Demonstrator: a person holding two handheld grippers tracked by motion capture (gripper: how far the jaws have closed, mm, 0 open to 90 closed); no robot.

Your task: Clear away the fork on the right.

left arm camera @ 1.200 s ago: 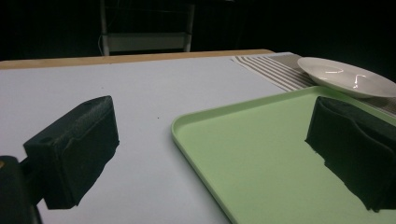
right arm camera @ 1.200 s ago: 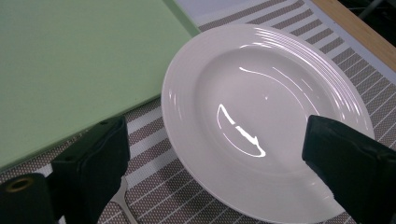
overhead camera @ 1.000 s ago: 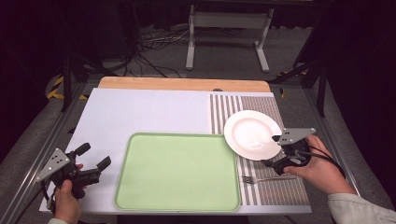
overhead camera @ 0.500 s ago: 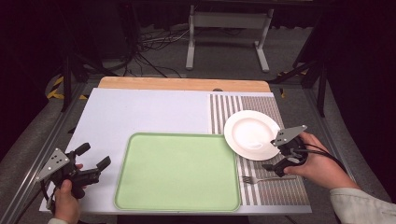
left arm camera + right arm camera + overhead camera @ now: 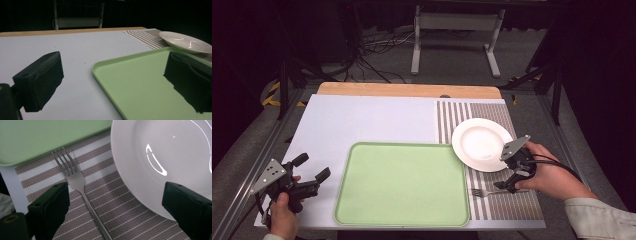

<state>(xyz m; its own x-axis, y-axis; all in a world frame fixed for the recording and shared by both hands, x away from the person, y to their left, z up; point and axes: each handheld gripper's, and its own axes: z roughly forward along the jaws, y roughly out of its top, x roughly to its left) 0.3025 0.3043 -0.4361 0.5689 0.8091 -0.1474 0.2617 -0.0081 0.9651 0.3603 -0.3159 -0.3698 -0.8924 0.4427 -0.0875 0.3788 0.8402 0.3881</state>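
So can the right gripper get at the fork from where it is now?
Probably yes. The right gripper is open just above the fork, which lies flat on the striped mat between the tray and plate, uncovered.

Green tray (image 5: pixel 402 185), white plate (image 5: pixel 482 145), brown-and-white striped mat (image 5: pixel 507 205).

Tray (image 5: pixel 402 184) sits left of striped mat (image 5: pixel 499 205); plate (image 5: pixel 482 144) on mat, fork (image 5: pixel 484 191) lying in front of it.
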